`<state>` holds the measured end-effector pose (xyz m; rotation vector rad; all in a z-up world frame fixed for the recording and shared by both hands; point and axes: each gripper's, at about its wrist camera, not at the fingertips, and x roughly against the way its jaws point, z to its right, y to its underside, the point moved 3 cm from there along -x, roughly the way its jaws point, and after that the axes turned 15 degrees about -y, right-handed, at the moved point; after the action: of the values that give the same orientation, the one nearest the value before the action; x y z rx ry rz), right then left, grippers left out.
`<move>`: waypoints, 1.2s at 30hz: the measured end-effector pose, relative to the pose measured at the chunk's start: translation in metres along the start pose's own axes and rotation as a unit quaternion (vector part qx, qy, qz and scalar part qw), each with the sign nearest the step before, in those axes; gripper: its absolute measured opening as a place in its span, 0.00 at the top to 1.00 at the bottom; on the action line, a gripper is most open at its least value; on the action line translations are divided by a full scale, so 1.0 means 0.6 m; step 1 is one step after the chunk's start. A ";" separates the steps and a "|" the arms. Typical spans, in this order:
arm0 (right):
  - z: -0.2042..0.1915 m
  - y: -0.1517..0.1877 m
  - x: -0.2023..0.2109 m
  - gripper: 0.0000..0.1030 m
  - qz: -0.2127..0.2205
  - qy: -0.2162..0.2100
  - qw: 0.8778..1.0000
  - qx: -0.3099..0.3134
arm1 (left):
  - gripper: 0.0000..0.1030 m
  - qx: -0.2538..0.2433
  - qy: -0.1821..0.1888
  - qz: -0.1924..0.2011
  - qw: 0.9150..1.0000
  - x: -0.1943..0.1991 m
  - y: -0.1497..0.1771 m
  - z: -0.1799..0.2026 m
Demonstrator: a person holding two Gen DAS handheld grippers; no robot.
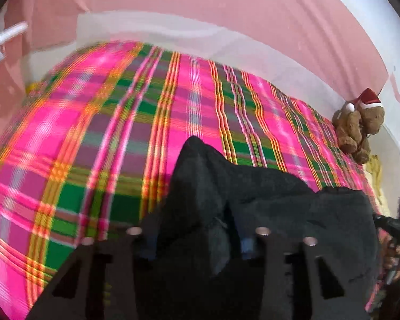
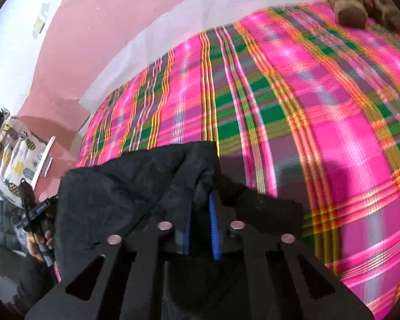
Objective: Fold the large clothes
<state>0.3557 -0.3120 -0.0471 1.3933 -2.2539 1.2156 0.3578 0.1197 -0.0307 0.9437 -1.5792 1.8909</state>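
A large black garment [image 1: 266,194] hangs between my two grippers above a bed with a pink and green plaid cover [image 1: 120,122]. My left gripper [image 1: 200,229] is shut on one bunched corner of the garment, which hides its fingertips. In the right wrist view my right gripper [image 2: 200,213] is shut on another corner of the garment [image 2: 136,184]; its blue pads [image 2: 214,229] pinch the cloth. The plaid cover [image 2: 293,112] lies below. My right gripper shows at the left wrist view's right edge [image 1: 397,229].
A brown teddy bear [image 1: 357,128] with a red Santa hat sits at the bed's far right corner, also in the right wrist view [image 2: 354,2]. Pink walls [image 1: 200,5] border the bed. A pineapple-print cloth [image 2: 16,157] hangs to the left.
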 end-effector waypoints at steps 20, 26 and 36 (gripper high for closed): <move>0.008 0.015 -0.080 0.86 -0.021 0.180 0.981 0.075 | 0.45 -0.002 -0.077 0.006 0.997 -0.064 -0.005 0.012; -0.054 0.007 0.016 0.78 0.050 0.176 0.979 0.093 | 0.35 0.007 -0.070 0.055 0.996 0.023 -0.027 -0.015; -0.173 0.132 0.030 0.64 0.079 0.106 0.980 0.150 | 0.29 -0.056 0.074 0.088 0.992 0.116 0.092 0.103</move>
<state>0.2582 -0.2300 -0.0132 1.1234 -2.1319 1.7268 0.2841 0.0441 -0.0065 0.6191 -1.7061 1.9179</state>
